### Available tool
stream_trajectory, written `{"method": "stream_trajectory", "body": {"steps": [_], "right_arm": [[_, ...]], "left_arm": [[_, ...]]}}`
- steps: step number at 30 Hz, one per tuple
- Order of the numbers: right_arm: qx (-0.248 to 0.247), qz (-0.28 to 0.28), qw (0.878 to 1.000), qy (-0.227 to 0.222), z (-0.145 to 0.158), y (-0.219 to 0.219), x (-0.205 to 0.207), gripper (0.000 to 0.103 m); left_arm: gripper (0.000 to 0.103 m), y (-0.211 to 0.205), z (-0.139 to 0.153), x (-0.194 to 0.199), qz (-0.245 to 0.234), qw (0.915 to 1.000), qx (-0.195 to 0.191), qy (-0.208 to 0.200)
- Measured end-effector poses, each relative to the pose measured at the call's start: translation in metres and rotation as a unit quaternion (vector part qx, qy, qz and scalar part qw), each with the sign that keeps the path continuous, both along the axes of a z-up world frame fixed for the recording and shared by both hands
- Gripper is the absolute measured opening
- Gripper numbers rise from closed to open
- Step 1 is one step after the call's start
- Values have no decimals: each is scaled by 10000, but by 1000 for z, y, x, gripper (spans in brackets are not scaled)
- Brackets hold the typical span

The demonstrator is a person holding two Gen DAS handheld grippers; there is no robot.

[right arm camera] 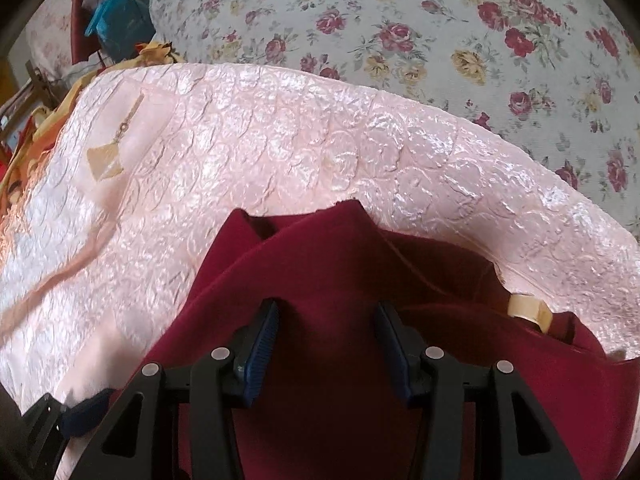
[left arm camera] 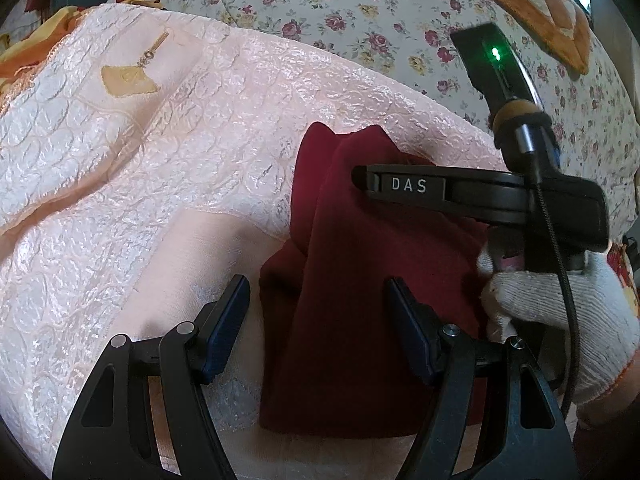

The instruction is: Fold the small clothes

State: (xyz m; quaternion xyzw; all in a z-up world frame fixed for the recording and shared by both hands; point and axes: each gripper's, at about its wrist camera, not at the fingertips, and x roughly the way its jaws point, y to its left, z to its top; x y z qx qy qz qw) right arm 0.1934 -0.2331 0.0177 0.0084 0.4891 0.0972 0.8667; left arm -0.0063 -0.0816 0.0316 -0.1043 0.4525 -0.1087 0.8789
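Observation:
A dark red garment (left arm camera: 352, 280) lies rumpled and partly folded on a shiny pink quilted cover (left arm camera: 160, 140). My left gripper (left arm camera: 316, 296) is open just above its near left part, one finger over the pink cover. The right gripper's body, marked DAS (left arm camera: 480, 196), is held by a white-gloved hand (left arm camera: 560, 312) over the garment's right side. In the right wrist view my right gripper (right arm camera: 326, 324) is open right over the red garment (right arm camera: 360, 280), fingers astride a raised fold. A cream label (right arm camera: 528, 308) shows at the garment's right.
A floral bedspread (right arm camera: 440, 40) lies beyond the pink cover (right arm camera: 240, 140). An orange patterned cushion (left arm camera: 540, 0) sits at the far right. Yellow-orange cloth (left arm camera: 40, 40) and a blue bag (right arm camera: 120, 20) lie at the far left. A tip of the left gripper (right arm camera: 48, 428) shows low left.

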Motion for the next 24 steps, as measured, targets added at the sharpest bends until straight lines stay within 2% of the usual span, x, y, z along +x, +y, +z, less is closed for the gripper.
{"method": "stream_trajectory", "body": {"steps": [4, 8, 12, 16, 19, 24], "right_arm": [[443, -81, 9989, 128, 1, -13, 5, 50], [1029, -177, 9944, 150, 16, -25, -4, 50], [1228, -49, 9922, 216, 27, -21, -9, 52], [1667, 64, 9844, 559, 27, -16, -4, 59], [1466, 191, 9863, 735, 29, 0, 4, 62], [662, 474, 9913, 1035, 19, 41, 25, 71]], "left_arm": [[71, 12, 1, 2, 140, 9995, -274, 14], [71, 21, 0, 5, 238, 9976, -652, 81], [71, 25, -3, 8, 276, 9952, -930, 158], [71, 20, -2, 7, 234, 9961, -835, 145], [71, 19, -3, 7, 217, 9965, -793, 151], [71, 20, -4, 8, 215, 9957, -876, 190]]}}
